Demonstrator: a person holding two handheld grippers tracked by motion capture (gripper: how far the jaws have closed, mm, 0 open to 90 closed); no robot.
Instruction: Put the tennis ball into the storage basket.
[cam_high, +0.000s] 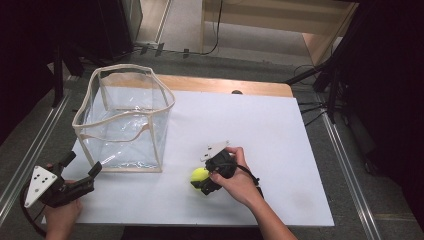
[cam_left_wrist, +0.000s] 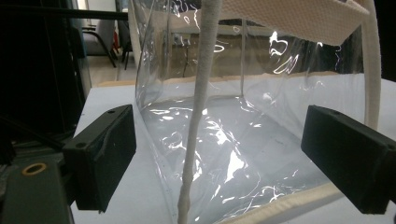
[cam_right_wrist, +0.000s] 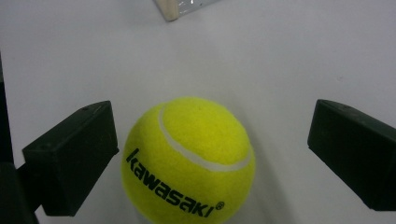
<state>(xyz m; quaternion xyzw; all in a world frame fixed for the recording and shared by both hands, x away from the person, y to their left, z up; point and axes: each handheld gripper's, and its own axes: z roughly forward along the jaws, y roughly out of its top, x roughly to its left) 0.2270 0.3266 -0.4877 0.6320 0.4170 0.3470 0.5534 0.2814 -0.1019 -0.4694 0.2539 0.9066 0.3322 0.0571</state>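
One tennis ball (cam_right_wrist: 189, 161) sits on the white surface (cam_high: 280, 150), near-right of the clear bag (cam_high: 125, 120). My right gripper (cam_high: 202, 183) is spread around it, not pinching yet. Left gripper (cam_high: 82, 167) spread, idle. Grab & drop into bag still left, I'd say.

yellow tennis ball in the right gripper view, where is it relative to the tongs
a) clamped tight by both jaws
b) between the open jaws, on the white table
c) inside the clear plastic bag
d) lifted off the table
b: the yellow felt tennis ball sits on the white table between the right tongs, with a clear gap at the right jaw.
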